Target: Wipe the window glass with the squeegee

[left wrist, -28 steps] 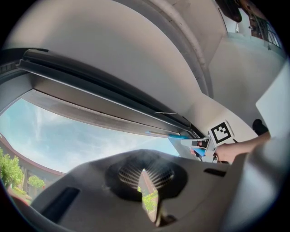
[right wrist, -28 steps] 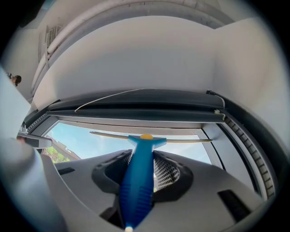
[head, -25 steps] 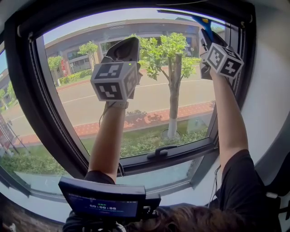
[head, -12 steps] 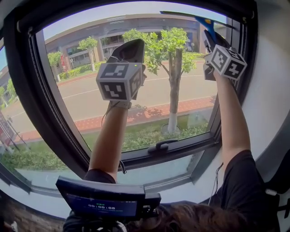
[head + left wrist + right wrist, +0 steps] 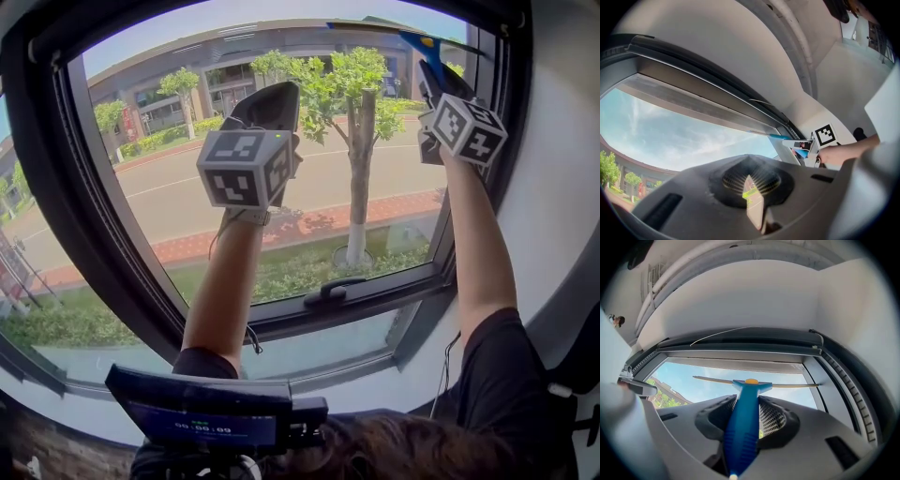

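The window glass [image 5: 309,187] fills the head view, with a street and trees behind it. My right gripper [image 5: 433,77] is up at the pane's top right corner, shut on the blue handle of the squeegee [image 5: 419,45]. Its thin blade [image 5: 375,26] lies level just under the top frame. In the right gripper view the handle [image 5: 743,427] runs up between the jaws to the blade [image 5: 787,386]. My left gripper [image 5: 267,101] is raised before the middle of the glass, shut with nothing in it [image 5: 752,190]. The left gripper view shows the right gripper's marker cube [image 5: 825,135].
A thick black frame [image 5: 103,244] surrounds the pane. A black window handle [image 5: 330,291] sits on the bottom rail, with a lower fixed pane [image 5: 309,354] under it. A white wall [image 5: 553,187] stands right of the window. A small screen device [image 5: 206,417] sits at the bottom.
My left gripper has risen slightly and drifted right in front of the glass. The right gripper keeps the squeegee at the top of the pane with hardly any shift.
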A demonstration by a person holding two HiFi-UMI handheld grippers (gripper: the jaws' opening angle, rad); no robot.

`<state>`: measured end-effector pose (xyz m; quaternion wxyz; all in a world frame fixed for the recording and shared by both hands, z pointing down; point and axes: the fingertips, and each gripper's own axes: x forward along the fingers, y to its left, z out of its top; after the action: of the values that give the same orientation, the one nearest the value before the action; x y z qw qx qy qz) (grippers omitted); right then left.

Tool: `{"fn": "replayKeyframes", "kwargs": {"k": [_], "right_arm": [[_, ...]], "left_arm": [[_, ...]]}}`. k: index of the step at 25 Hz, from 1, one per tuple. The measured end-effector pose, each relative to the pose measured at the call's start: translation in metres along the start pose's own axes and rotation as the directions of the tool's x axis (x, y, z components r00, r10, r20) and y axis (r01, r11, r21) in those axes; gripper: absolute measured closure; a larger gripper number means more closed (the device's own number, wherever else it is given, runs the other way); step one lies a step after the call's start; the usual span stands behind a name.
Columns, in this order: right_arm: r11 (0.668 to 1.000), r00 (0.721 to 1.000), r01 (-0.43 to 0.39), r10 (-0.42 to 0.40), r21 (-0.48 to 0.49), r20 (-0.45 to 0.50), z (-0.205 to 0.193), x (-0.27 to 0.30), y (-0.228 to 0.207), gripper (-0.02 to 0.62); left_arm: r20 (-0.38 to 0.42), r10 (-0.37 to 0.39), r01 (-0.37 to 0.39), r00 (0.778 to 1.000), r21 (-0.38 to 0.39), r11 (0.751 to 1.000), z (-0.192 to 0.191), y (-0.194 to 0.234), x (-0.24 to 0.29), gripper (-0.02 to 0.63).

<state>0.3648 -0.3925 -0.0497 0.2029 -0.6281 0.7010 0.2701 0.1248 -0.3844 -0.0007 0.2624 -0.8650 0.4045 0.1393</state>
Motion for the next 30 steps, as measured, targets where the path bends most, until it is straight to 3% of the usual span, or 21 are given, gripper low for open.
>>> {"fn": "replayKeyframes", "kwargs": {"k": [30], "right_arm": [[1.000,0.999,-0.003,0.004,0.011,-0.033,-0.037,-0.032,0.009,0.454]], "left_arm": [[-0.088,0.004,-0.008,0.996,-0.046,0.999,-0.050,-0.004,-0.028,0.604]]}}
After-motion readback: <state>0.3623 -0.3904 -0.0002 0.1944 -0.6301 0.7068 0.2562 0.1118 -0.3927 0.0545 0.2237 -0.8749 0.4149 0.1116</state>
